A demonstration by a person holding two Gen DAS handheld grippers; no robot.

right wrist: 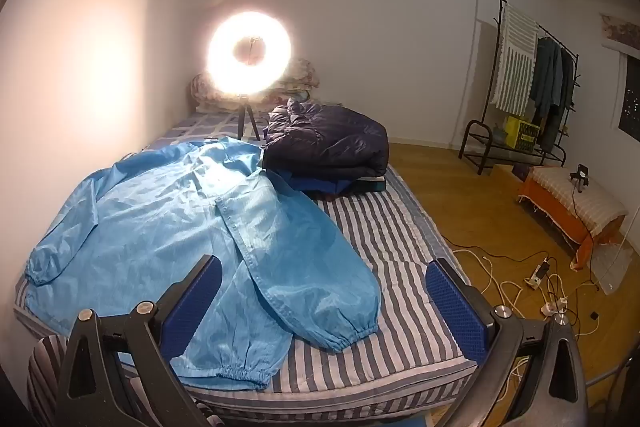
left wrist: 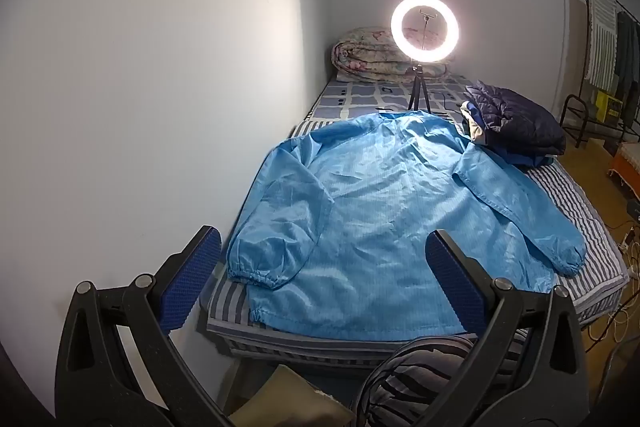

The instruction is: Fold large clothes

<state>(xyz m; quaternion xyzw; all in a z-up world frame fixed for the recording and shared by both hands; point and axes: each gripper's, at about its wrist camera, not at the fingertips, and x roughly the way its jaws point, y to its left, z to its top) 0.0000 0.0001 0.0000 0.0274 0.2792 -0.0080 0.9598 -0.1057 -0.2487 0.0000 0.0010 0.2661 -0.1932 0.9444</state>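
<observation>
Light-blue and thin, the jacket [left wrist: 384, 227] was spread flat on the striped bed [right wrist: 400, 243], its hem at the near edge and both sleeves laid out to the sides. Beyond its collar a lit ring light [left wrist: 425, 29] was stood on a small tripod, and a folded navy puffer jacket [right wrist: 326, 143] was piled just beside the far shoulder. The left tool [left wrist: 322, 259] was held above the hem, jaws spread wide, nothing gripped. The right tool [right wrist: 324, 285] was held over the near sleeve cuff, likewise fully parted and empty.
</observation>
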